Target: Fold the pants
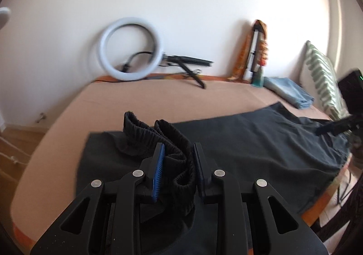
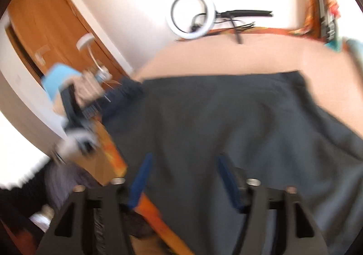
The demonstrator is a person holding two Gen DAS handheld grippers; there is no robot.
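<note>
Left claw (image 1: 178, 156) pinches pants waistband (image 1: 158, 139); right claw (image 2: 185, 171) seemingly empty, wide.

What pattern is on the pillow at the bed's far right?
Green and white zigzag stripes on the pillow, clearest in the left wrist view.

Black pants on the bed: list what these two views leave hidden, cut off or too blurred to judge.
- Left wrist view: the black pants waistband is bunched in the left gripper; its own linkage hides the cloth below.
- Left wrist view: the right gripper is cut off by the right edge.
- Right wrist view: motion blur smears the pants; whether the right gripper touches cloth is unclear.
- Both views: the leg ends are out of view.
</note>
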